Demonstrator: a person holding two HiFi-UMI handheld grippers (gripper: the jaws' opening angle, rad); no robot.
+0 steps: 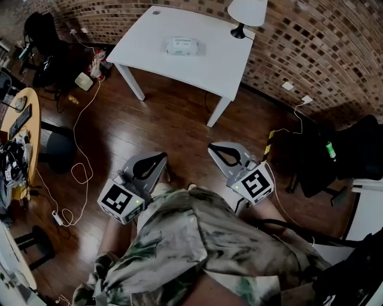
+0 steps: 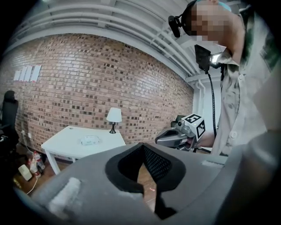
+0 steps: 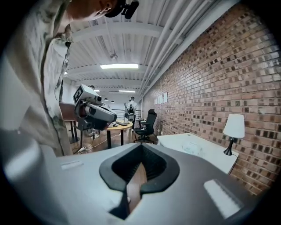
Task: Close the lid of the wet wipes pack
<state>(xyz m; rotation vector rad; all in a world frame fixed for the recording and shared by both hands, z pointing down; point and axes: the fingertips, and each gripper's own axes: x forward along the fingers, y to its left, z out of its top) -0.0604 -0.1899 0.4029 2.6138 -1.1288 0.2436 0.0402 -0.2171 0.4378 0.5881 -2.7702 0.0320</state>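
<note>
Wet wipes pack (image 1: 182, 45) lies flat near the middle of the white table (image 1: 197, 69), with a lamp (image 1: 246, 13) at the table's far corner. Pack is too small in all views, so we can't tell if its lid is up or down. Left gripper (image 1: 161, 157) and right gripper (image 1: 214, 147) sit low by our waist over the wood floor (image 1: 179, 125), well apart from the table. Both have jaws closed tip to tip, nothing between them.

Leaf-print shirt (image 1: 197, 239); grey left tool (image 1: 160, 160), right tool (image 1: 214, 149), black-white marker cubes (image 1: 122, 202).
</note>
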